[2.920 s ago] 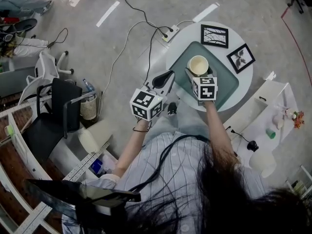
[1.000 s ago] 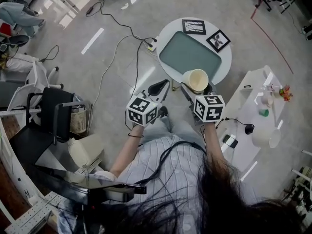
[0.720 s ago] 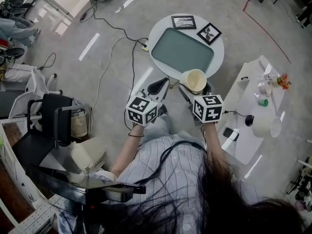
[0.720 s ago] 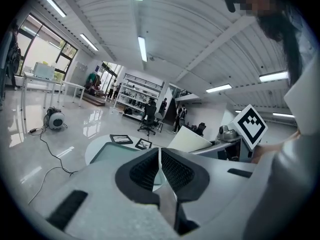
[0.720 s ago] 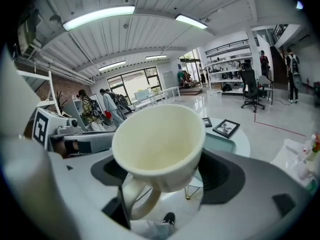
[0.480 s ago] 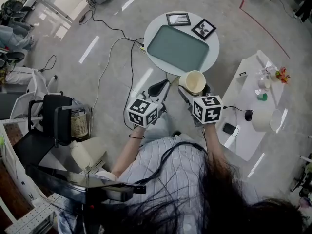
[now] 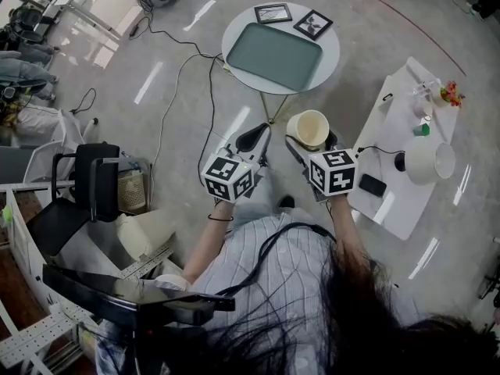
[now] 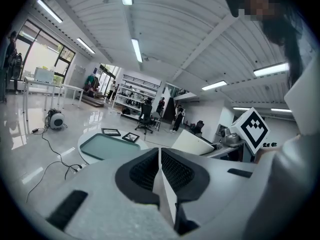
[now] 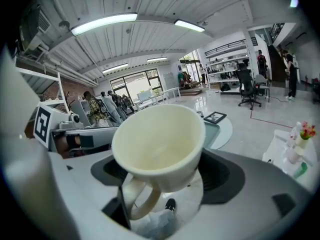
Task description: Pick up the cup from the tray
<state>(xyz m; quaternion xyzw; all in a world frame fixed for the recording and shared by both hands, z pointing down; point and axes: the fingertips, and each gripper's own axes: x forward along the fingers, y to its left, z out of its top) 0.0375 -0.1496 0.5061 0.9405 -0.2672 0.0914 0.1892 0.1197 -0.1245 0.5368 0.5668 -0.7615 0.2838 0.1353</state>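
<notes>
grey floor [image 7: 176,92] beneath, right claw [image 7: 309,141] grips cup [image 7: 308,127] clear of tray [image 7: 273,56].

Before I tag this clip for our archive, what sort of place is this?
Likely an open lab or workshop office: polished floor crossed by cables, ceiling strip lights, storage shelving and an office chair at the back.

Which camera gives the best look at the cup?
The right gripper view: the cup fills it, rim, inside and handle clear, held by the right hand-held gripper. The head view shows it small, from above. The left gripper view shows no clear cup.
</notes>
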